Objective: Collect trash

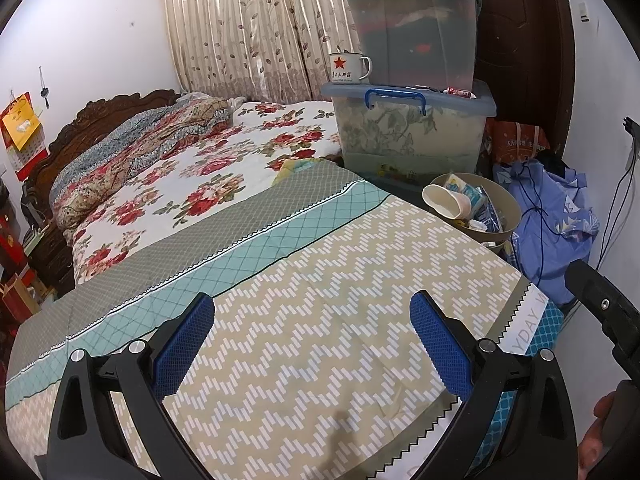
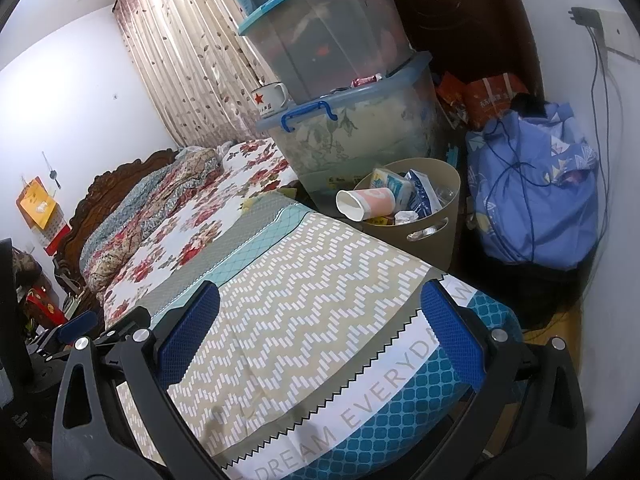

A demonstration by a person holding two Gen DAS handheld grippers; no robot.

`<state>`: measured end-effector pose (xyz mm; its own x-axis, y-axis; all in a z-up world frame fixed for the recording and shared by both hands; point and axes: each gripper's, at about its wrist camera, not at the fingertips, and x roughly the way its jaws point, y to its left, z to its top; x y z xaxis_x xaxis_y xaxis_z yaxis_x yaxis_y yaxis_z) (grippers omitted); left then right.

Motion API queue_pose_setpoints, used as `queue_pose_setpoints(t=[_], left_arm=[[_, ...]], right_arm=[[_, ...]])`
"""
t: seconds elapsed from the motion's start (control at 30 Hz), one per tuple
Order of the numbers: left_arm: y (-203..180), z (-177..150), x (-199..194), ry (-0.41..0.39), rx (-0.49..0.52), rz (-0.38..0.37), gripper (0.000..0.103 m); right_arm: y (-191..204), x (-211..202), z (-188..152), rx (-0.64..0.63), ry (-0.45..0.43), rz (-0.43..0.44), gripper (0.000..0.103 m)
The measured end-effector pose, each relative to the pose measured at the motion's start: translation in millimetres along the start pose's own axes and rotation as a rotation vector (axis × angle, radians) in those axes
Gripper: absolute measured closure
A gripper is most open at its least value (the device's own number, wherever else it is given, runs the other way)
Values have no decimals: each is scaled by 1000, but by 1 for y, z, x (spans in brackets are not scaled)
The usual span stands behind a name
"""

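Our right gripper [image 2: 320, 332] and left gripper [image 1: 312, 340] gape empty; upper right, the paper cup [image 2: 366, 203] overhanging the bin [image 2: 448, 216] could topple if we nudge it.

A bedroom, seen from the foot of the bed

We see a bed [image 1: 280, 280] with a carved dark wood headboard [image 1: 100, 116], covered by a zigzag-patterned sheet [image 1: 320, 320] and a rose-print blanket [image 1: 224, 168]. Leaf-patterned curtains [image 1: 248, 28] hang behind it, plain white walls [image 1: 88, 28] on either side. Stacked clear storage boxes [image 1: 412, 80] stand before a dark brown door [image 1: 524, 60]; a cable [image 2: 600, 80] runs down the right wall.
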<state>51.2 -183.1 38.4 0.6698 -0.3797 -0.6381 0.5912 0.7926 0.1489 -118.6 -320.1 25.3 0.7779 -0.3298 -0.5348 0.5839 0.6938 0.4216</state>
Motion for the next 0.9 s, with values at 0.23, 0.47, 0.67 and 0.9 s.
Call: queue_pose_setpoints(t=[0.23, 0.47, 0.67, 0.9], left_arm=[[0, 1, 0, -1, 3, 0, 9], [-1, 0, 0, -2, 5, 3, 9], [-2, 2, 0, -12, 21, -3, 9], [-5, 17, 1, -71, 95, -22, 9]], right_arm=[[-2, 0, 2, -1, -4, -2, 4], [-1, -1, 2, -6, -6, -2, 4], [-1, -2, 4, -13, -12, -8, 4], [9, 4, 7, -28, -27, -43, 4]])
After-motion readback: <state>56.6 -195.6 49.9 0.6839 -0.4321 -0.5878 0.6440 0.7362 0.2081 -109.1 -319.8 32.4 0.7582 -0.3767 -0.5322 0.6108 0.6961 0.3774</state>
